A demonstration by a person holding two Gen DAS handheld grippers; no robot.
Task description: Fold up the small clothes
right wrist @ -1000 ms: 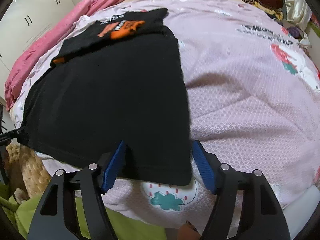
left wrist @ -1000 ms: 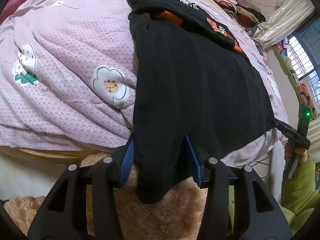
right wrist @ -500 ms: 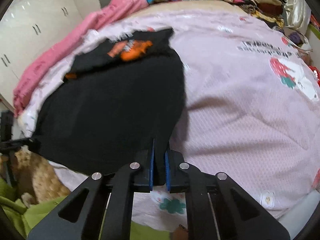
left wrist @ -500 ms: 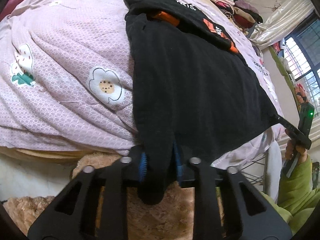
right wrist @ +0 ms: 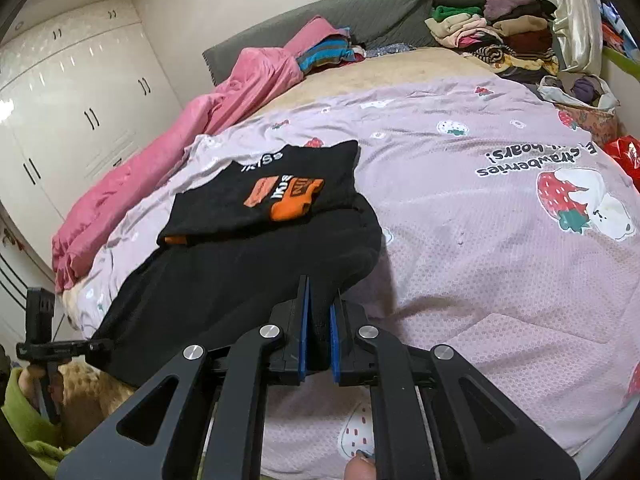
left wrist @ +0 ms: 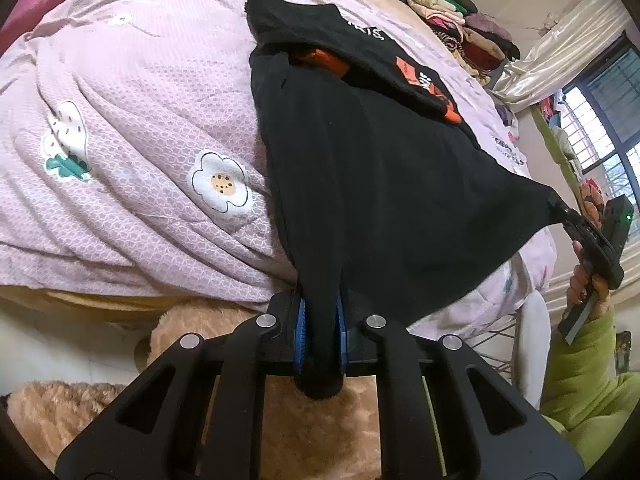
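A black T-shirt (left wrist: 380, 184) with an orange and white print lies on the lilac bedspread (left wrist: 132, 120), its far part folded over toward me. My left gripper (left wrist: 320, 332) is shut on the shirt's near left hem corner. My right gripper (right wrist: 319, 332) is shut on the near right hem corner, and the shirt (right wrist: 240, 280) stretches between them, lifted off the bed edge. The right gripper also shows in the left wrist view (left wrist: 560, 212), the left gripper in the right wrist view (right wrist: 96, 345).
A pink blanket (right wrist: 192, 136) lies along the bed's left side. Stacks of folded clothes (right wrist: 492, 28) sit at the headboard end. A tan plush rug (left wrist: 320, 432) lies below the bed edge. White wardrobes (right wrist: 68, 92) stand at the left, a window (left wrist: 600, 128) at the right.
Both grippers closed from open onto the shirt's near hem corners, then lifted them. The near edge has risen off the bed and the cloth is pulled taut between the grippers.
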